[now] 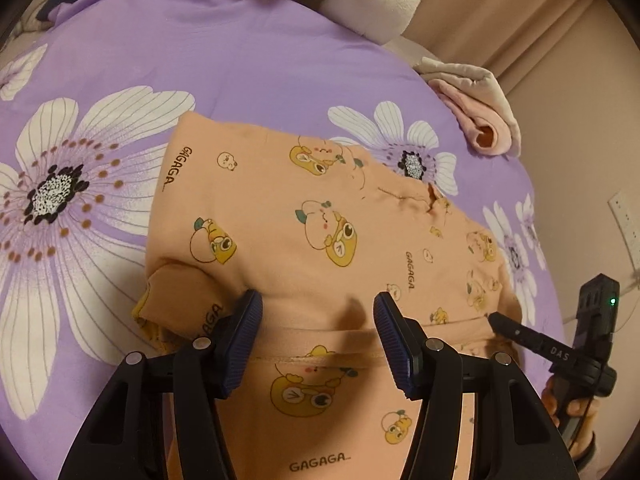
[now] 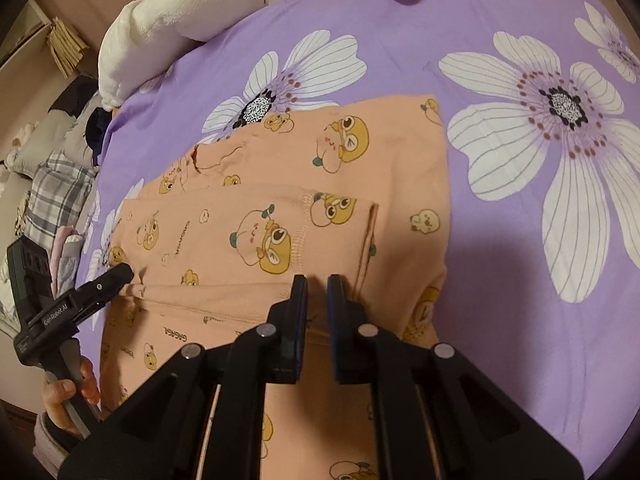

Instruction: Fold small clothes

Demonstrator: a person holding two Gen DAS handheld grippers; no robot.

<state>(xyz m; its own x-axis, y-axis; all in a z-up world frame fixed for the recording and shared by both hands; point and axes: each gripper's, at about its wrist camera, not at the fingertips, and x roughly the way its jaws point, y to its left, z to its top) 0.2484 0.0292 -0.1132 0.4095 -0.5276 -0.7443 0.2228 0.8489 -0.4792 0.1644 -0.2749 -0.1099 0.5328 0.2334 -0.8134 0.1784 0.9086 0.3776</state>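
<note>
A small peach garment with yellow cartoon prints (image 1: 304, 216) lies partly folded on a purple flowered bedsheet (image 1: 200, 52). It also shows in the right wrist view (image 2: 280, 184), with a folded-over flap on top. My left gripper (image 1: 318, 312) is open, its blue pads (image 1: 248, 316) standing over the garment's near fold. My right gripper (image 2: 317, 284) is nearly closed at the flap's near edge, and cloth seems pinched between its pads. Its tip also shows in the left wrist view (image 1: 500, 322). The left gripper's tip (image 2: 120, 274) rests at the garment's left edge.
A white plush blanket (image 2: 172, 28) lies at the far edge of the bed. A rolled pink cloth (image 1: 480, 120) sits at the bed's far right corner. Plaid and dark clothes (image 2: 60, 184) are piled off the left side. A wall with a socket (image 1: 624, 216) is to the right.
</note>
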